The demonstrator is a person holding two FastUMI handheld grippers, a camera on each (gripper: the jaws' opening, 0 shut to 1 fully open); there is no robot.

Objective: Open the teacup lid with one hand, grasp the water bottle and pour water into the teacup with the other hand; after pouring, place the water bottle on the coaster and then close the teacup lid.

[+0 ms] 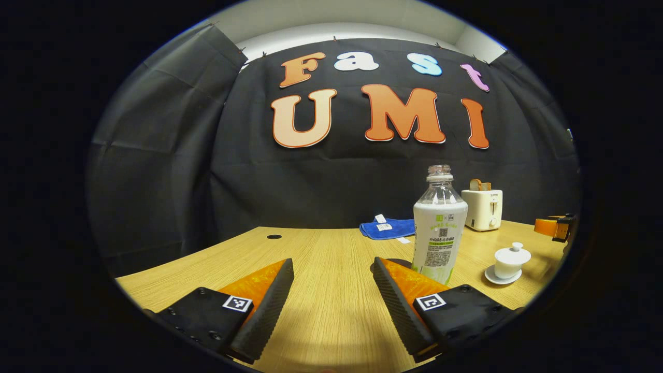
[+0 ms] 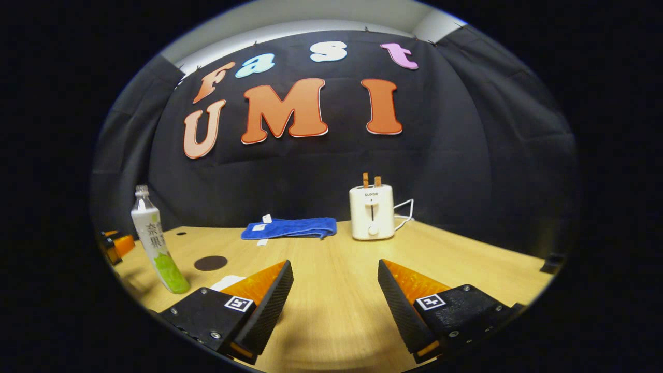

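Left gripper (image 1: 331, 290) jaws spread apart over bare table (image 1: 321, 248), nothing between them; the uncapped water bottle (image 1: 439, 228) stands just ahead of its right finger, with the lidded teacup (image 1: 512, 260) (on its saucer) further right. Right gripper (image 2: 334, 290) is likewise apart and empty. Ahead of it are the toaster (image 2: 371, 212) and blue cloth (image 2: 290, 228); the dark coaster (image 2: 210, 263) lies front-left beside the bottle.

Each gripper, the left gripper (image 1: 331, 305) and the right gripper (image 2: 334, 305), ends in two wedge-shaped fingers with ribbed inner pads. Behind each finger sits a black block bearing small screws and a square black-and-white marker.
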